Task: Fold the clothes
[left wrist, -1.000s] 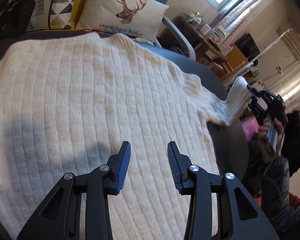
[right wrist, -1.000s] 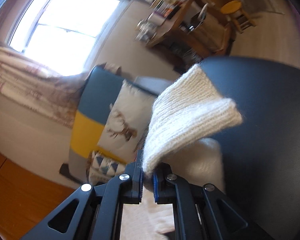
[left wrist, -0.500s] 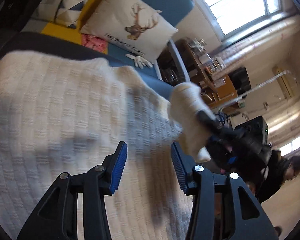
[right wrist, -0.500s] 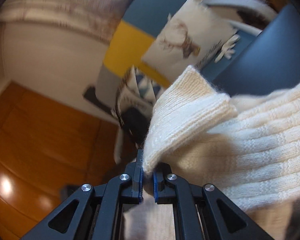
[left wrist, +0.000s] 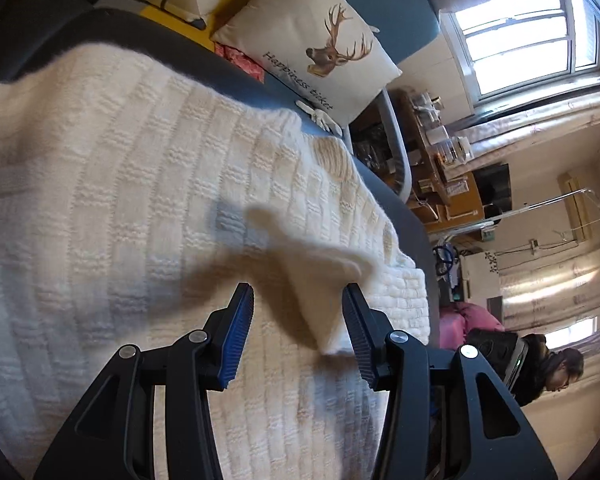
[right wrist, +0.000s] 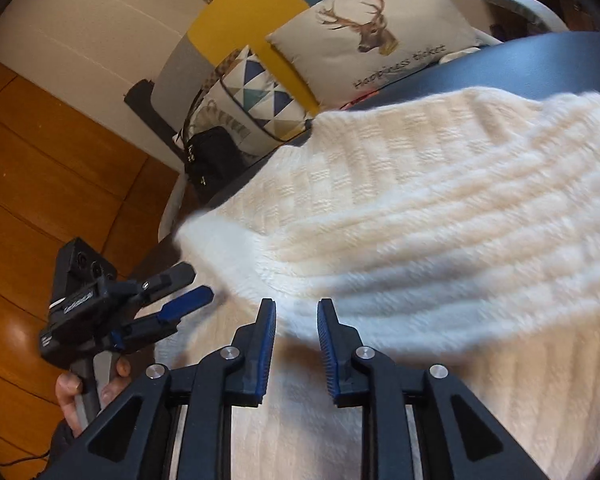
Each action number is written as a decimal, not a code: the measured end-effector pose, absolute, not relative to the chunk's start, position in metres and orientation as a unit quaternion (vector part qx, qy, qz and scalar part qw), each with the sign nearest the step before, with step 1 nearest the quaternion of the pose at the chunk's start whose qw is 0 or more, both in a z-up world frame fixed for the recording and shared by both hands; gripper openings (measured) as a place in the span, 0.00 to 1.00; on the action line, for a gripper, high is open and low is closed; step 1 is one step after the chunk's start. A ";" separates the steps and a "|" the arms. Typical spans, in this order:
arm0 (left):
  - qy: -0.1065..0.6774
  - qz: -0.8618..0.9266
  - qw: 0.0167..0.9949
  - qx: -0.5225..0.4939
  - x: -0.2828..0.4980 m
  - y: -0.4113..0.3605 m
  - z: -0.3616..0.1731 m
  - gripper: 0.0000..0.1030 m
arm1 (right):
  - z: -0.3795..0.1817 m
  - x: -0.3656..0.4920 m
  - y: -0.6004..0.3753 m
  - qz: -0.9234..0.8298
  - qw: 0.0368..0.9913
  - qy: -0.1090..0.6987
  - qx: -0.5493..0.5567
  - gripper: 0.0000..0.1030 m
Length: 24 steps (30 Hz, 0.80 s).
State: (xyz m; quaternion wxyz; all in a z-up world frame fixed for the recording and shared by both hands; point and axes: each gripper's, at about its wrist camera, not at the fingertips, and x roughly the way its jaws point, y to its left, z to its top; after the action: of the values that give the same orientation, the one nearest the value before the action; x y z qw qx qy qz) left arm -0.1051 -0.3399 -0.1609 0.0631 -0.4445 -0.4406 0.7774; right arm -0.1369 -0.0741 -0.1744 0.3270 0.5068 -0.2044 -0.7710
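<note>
Sweater (left wrist: 148, 184) in cream cable knit lies spread across the dark tabletop (left wrist: 404, 216), covering most of it, and we see one sleeve (right wrist: 400, 248) folded back over the body. Nearest us in the left wrist view, our left hand-held gripper (left wrist: 298, 312) hovers just above the knit with its blue pads standing wide and nothing pressed between them; the sleeve's cuff (left wrist: 320, 280) lies blurred just ahead of them. In the right wrist view our right hand-held gripper (right wrist: 296, 316) has its jaws opening, a narrow gap with only the knit below, not gripped. At nine o'clock there, our left hand (right wrist: 76, 392) grips the other tool's handle.

Beyond the tabletop's far edge at twelve o'clock, we see a deer-print cushion (left wrist: 312, 40) leaning on a sofa of blue and yellow, with a triangle-patterned cushion (right wrist: 256, 92) and a black bag (right wrist: 212, 156) beside it. At two o'clock in the left wrist view stands a cluttered wooden desk (left wrist: 452, 196) under a bright window (left wrist: 516, 36). Orange wood flooring (right wrist: 40, 184) runs alongside.
</note>
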 end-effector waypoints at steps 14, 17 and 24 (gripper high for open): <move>-0.454 0.755 0.034 -0.472 -0.120 -0.340 -0.175 0.49 | -0.182 -0.078 -0.036 -0.777 0.305 -0.179 0.520 0.22; -0.400 0.782 0.022 -0.477 -0.125 -0.325 -0.160 0.20 | -0.187 -0.077 -0.025 -0.774 0.298 -0.204 0.520 0.21; -0.347 0.831 0.064 -0.430 -0.139 -0.293 -0.085 0.08 | -0.187 -0.073 0.016 -0.776 0.265 -0.267 0.506 0.21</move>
State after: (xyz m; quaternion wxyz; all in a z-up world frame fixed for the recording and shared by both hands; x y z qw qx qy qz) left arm -0.1391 -0.2930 -0.0853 0.0641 -0.4301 -0.3471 0.8309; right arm -0.0731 0.0164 -0.1869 0.2652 0.5060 -0.2668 -0.7762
